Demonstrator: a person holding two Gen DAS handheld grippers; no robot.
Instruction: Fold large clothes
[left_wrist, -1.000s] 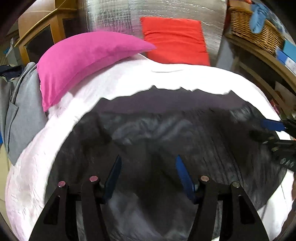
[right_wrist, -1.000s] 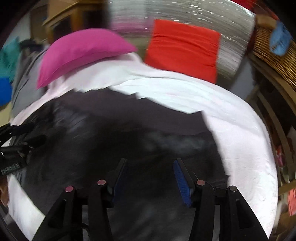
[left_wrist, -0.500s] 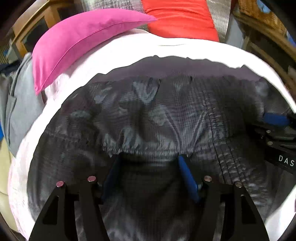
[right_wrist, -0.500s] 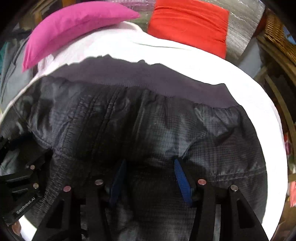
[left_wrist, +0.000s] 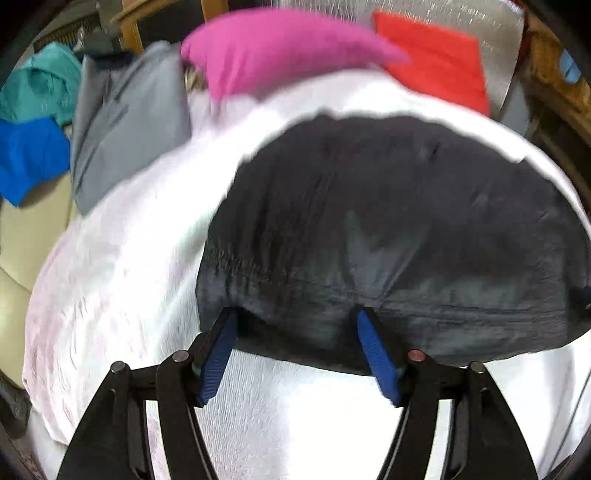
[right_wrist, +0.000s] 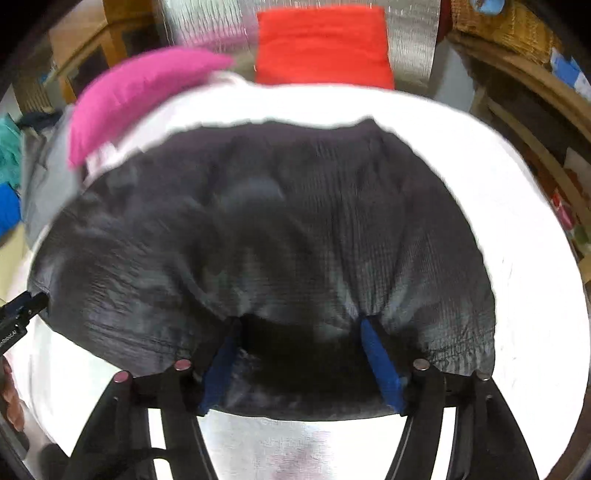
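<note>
A dark jacket (left_wrist: 388, 229) lies folded on a white sheet (left_wrist: 122, 266) (blurred); the left gripper (left_wrist: 295, 347) and right gripper (right_wrist: 299, 354) are opening around its near edge, so snagged fabric might undo the fold

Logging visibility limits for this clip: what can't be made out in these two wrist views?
- Black garment: left wrist view, motion blur hides its type and seams; the right edge crops it.
- Left gripper: right wrist view, left edge cuts it off.
- Right gripper: jaws opening; whether its pads touch the fabric is unclear.
- Wicker basket: contents cropped, blurred.
</note>
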